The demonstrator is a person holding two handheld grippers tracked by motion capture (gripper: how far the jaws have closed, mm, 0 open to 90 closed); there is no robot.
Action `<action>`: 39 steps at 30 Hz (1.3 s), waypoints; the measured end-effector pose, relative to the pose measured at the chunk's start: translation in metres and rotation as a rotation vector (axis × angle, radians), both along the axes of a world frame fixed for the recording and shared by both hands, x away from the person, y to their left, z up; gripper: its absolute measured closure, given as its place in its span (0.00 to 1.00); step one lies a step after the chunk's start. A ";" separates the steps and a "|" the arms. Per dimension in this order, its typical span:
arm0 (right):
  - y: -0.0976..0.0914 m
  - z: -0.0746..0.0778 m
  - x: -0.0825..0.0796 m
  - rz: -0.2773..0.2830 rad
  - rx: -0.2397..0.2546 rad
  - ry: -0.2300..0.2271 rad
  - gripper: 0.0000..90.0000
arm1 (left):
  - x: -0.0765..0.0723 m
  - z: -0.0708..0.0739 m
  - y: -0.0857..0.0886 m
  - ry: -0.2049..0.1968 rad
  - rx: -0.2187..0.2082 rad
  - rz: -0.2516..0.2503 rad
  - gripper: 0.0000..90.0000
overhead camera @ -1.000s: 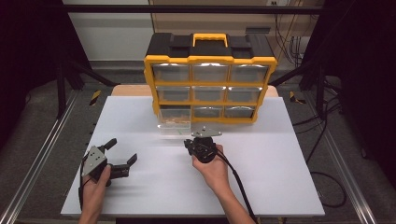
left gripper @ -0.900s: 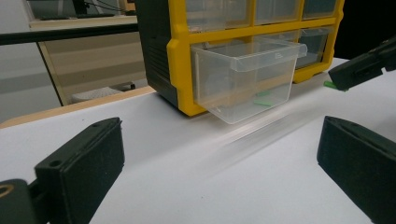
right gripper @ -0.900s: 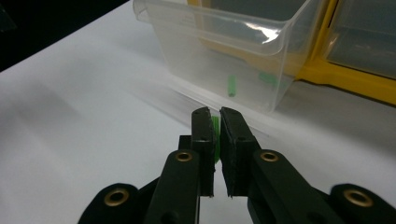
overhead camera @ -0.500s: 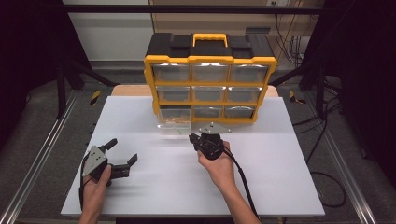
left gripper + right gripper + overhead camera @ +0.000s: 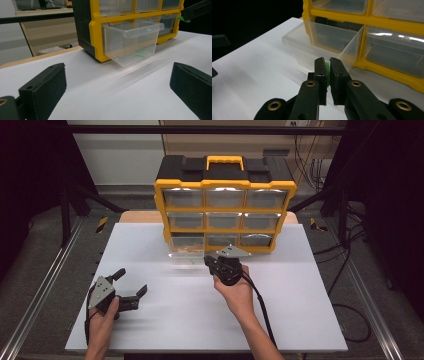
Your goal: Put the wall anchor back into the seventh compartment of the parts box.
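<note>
The right gripper, clamped on a small green piece, has been raised off the table and brought a little nearer to the pulled-out clear drawer of the yellow organizer. The hand behind it has been shifted forward with it.

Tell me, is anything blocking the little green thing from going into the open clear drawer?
Nothing visible blocks it. The right gripper pinches the small green piece just in front of the pulled-out clear drawer, whose top is open. Only the drawer's front wall lies between.
</note>
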State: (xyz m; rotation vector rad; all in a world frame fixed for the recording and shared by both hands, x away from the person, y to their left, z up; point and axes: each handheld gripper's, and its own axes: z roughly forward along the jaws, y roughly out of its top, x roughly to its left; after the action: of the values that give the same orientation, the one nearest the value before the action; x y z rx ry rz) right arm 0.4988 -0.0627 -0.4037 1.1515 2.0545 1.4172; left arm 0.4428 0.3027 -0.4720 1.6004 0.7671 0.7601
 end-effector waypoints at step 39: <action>0.021 0.037 0.033 0.004 0.005 -0.037 0.94 | 0.000 0.000 0.000 -0.001 -0.005 -0.001 0.01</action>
State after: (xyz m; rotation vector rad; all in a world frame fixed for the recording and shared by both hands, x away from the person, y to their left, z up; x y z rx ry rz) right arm 0.5313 -0.0417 -0.3672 1.1145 2.0304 1.4355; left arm 0.4427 0.3031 -0.4716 1.5957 0.7667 0.7582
